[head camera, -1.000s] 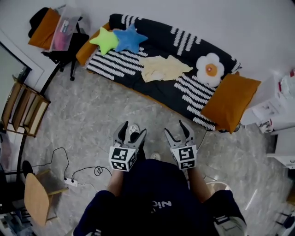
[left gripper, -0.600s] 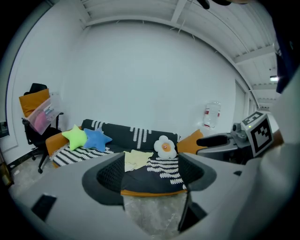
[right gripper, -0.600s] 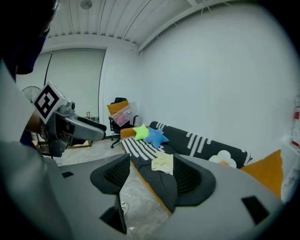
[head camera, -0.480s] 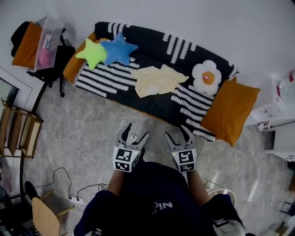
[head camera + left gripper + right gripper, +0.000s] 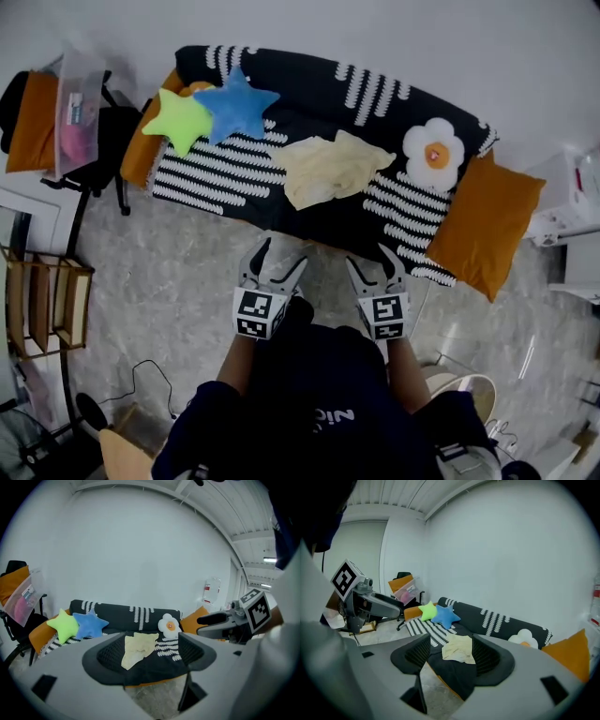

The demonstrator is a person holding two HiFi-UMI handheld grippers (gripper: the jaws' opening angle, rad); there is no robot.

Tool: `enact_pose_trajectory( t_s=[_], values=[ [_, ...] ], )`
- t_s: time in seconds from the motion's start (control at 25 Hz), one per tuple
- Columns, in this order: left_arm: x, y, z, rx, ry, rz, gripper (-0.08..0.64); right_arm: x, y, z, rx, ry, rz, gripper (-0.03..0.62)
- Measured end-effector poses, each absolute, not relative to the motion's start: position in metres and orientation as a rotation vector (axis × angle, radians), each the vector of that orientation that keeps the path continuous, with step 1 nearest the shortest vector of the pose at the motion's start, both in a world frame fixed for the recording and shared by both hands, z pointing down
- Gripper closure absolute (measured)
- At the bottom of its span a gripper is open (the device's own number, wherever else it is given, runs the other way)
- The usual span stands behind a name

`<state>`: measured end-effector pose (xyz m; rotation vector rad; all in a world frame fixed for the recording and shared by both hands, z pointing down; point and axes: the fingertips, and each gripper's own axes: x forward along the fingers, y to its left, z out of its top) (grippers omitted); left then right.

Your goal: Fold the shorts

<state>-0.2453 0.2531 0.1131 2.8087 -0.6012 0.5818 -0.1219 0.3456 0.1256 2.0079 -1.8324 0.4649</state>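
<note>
Straight ahead of both grippers, the shorts [image 5: 328, 169] lie on the seat of the sofa [image 5: 309, 84]. They are a pale yellow heap of thin, soft cloth, rumpled and creased, with uneven edges, and are not yet folded. In each gripper view they show through the gap between that gripper's jaws but well beyond them, with nothing touching the cloth.

The left gripper [image 5: 278, 262] hangs short of the sofa's front edge, over the floor. Its dark jaws with ribbed pads are spread apart and hold nothing. The right gripper [image 5: 370, 267] is just beside it at the same level, its jaws likewise wide and empty. Each carries a cube with black-and-white square markers at its back.

The sofa wears a black cover patterned with bands of short white stripes. Beyond the left gripper and off to its left sit a plush green star cushion [image 5: 178, 120] and a blue star cushion [image 5: 234, 103], touching each other. Beyond the right gripper rests a white flower cushion [image 5: 434, 150] with an orange centre. Further to that side a plump orange pillow [image 5: 487, 220] leans at the sofa's end.

Under both grippers the floor [image 5: 169, 281] is smooth grey stone with pale marbling. The person [image 5: 314, 403] holding them wears a dark top.
</note>
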Motion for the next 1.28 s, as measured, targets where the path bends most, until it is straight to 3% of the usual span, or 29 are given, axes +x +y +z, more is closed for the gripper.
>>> enact_pose_trajectory(
  t_s=[0.44, 0.68, 1.28],
  values=[
    [-0.223, 0.200, 0.132, 2.778, -0.512, 0.610, 0.215, -0.105, 0.282, 0.129, 2.007, -1.792, 0.446, 0.313],
    [-0.195, 0.177, 0.178, 2.691, -0.508, 0.723, 0.242, -0.061, 0.242, 0.154, 1.956, -1.797, 0.453, 0.357],
    [-0.103, 0.089, 0.376, 2.424, -0.671, 1.048, 0.319, 0.050, 0.119, 0.351, 1.692, -1.794, 0.693, 0.448]
  ],
)
